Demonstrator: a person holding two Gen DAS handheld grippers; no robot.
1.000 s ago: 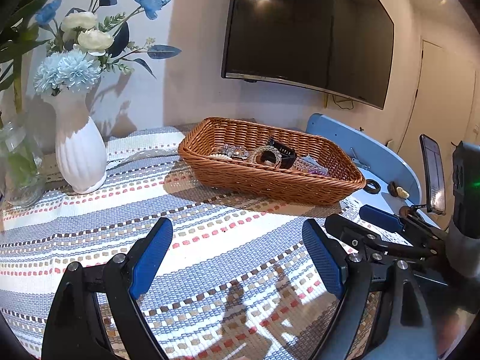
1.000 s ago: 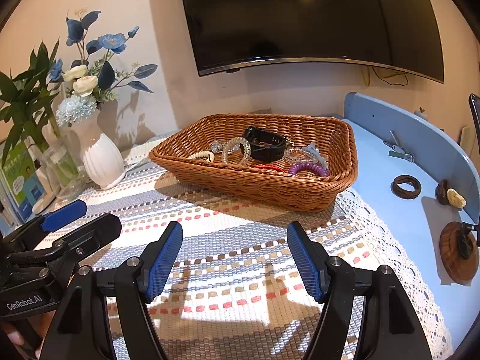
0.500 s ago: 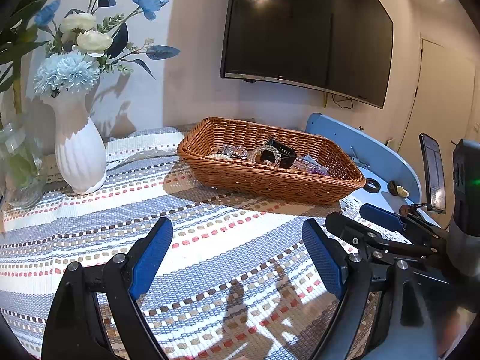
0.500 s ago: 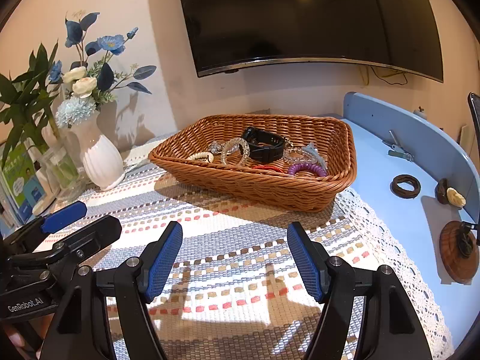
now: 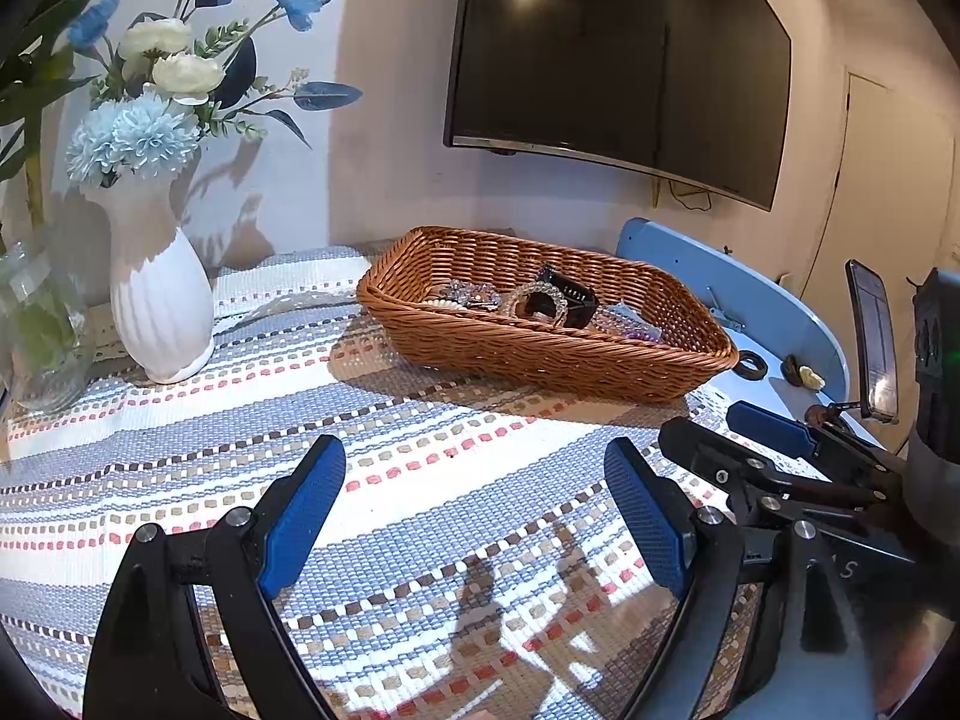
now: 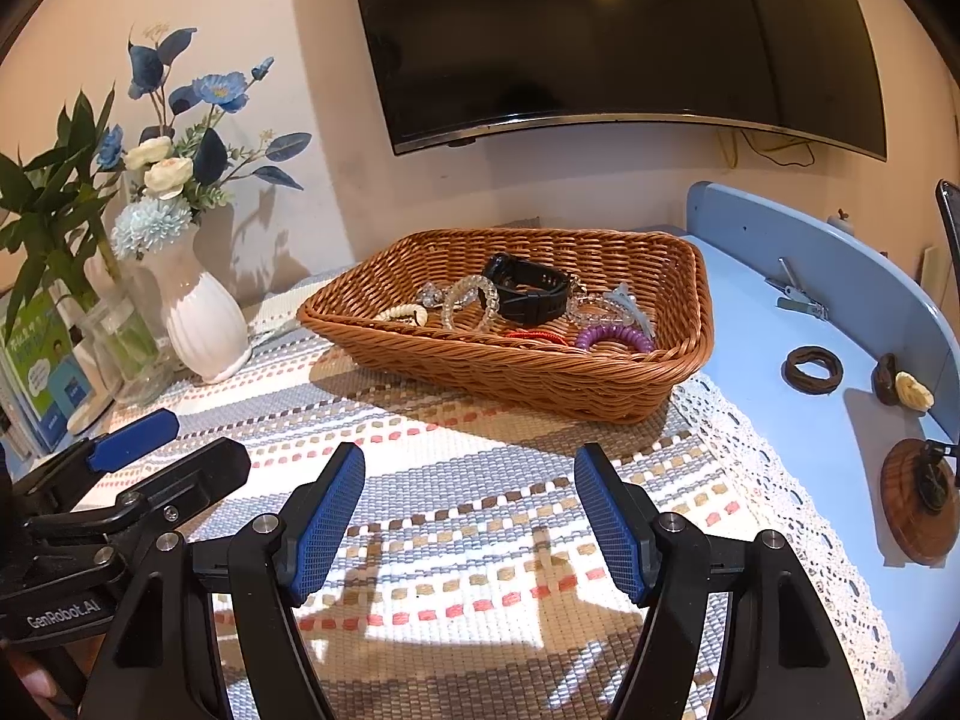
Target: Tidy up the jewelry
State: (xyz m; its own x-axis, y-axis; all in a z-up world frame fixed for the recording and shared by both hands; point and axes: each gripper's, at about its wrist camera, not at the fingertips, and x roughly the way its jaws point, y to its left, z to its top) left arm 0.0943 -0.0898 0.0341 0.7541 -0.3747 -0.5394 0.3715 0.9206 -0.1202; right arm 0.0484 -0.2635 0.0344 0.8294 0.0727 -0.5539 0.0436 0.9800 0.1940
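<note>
a woven runner [image 6: 480, 516] showed white and grey-blue stripes with rows of small red, tan and brown squares, edged in white lace. the wicker basket [image 6: 522, 372] was warm orange-brown. inside it lay a black watch [image 6: 528, 291], a purple coil band [image 6: 612, 337], a thin red band [image 6: 534, 335], clear bead bracelets [image 6: 471, 300] and a cream one [image 6: 405, 315]. the table [image 6: 774, 354] was pale blue, with a dark brown ring [image 6: 811, 369] on it. the ribbed vase [image 5: 159, 300] was white, holding blue, pale blue and cream flowers [image 5: 150, 114]. the screen [image 6: 606, 30] was black. both the left gripper [image 5: 474, 516] and the right gripper [image 6: 468, 522] were black with blue pads.
</note>
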